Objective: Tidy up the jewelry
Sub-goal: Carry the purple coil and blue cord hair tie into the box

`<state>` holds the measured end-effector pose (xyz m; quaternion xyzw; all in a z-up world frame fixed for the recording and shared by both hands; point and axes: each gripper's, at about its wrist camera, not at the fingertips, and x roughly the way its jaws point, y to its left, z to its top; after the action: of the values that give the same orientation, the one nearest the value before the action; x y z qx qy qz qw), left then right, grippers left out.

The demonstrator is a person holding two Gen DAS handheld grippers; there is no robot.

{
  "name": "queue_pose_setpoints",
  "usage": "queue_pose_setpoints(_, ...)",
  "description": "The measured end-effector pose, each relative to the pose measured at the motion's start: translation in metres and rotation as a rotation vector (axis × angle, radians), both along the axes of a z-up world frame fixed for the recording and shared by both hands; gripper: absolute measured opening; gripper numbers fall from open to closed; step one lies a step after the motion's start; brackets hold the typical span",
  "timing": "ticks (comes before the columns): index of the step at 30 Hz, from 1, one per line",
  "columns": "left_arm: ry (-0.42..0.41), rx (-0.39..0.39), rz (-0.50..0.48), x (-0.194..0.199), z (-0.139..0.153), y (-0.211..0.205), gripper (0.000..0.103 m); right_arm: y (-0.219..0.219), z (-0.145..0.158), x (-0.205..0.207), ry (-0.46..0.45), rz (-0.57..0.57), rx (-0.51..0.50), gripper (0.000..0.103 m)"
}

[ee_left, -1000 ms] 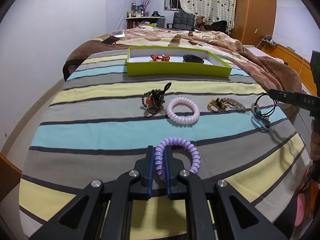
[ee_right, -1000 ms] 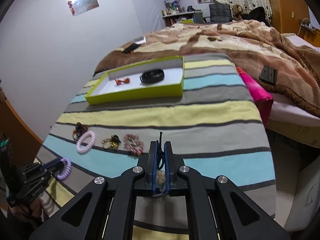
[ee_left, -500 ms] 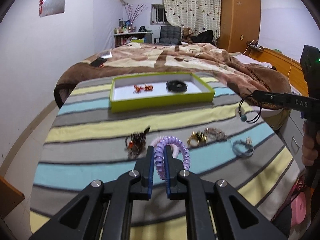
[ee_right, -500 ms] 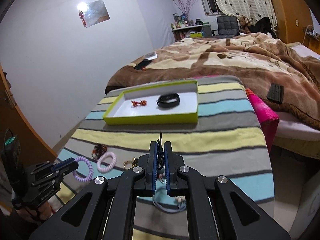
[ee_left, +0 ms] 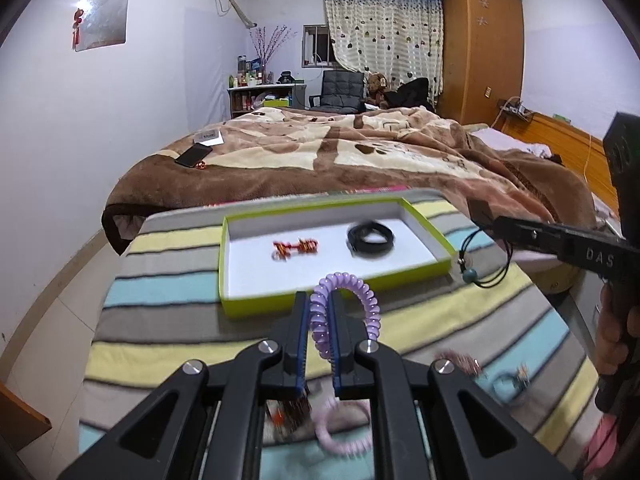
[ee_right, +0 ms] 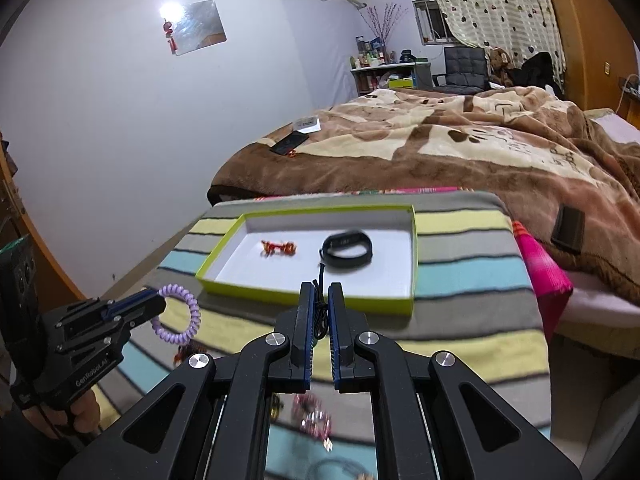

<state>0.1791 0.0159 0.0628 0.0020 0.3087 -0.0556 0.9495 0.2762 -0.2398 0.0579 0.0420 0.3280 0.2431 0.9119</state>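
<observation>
Left gripper (ee_left: 320, 312): jaws clamped on a purple coil hair tie (ee_left: 348, 312), one side of the loop pinched between the blue pads, the rest arching out to the right, clear of the striped blanket (ee_left: 168, 320). From the right wrist view the same gripper body reads "GenRoboLAI", last letters uncertain; a hand (ee_right: 76, 416) wraps its grip, partly cut off at the frame edge.

Right gripper (ee_right: 320, 312): jaws pinched on a thin black cord (ee_right: 320, 304), a short end sticking up past the tips. From the left wrist view the cord hangs in a loop below the tips with a teal bead (ee_left: 469, 276) and a pale round piece just above it; the finger carries the letters "DAS", the rest hidden.

Under and behind the left gripper, on the blanket: a pink coil hair tie (ee_left: 344, 436) and a dark beaded piece with orange, both blurred and half covered by the gripper frame. To the right, a pinkish tangle and a small blue ring, too smeared to name.

Beyond both grippers, a green box tray (ee_left: 316, 294) with white floor lies on the blanket. Inside: a red and gold trinket (ee_left: 295, 246) left of centre, a black band (ee_left: 370, 239) right of centre, well apart. Neither held item is over the tray floor.

Farther: brown blanket on the bed, a dark phone (ee_left: 193, 155) beside a white card whose print cannot be read
</observation>
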Motion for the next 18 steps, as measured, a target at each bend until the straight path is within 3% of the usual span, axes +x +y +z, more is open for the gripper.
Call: queue_pose_setpoints(18, 0.074, 0.022, 0.094, 0.117, -0.026, 0.042, 0.01, 0.01, -0.025, 0.11, 0.075, -0.057, -0.05, 0.007)
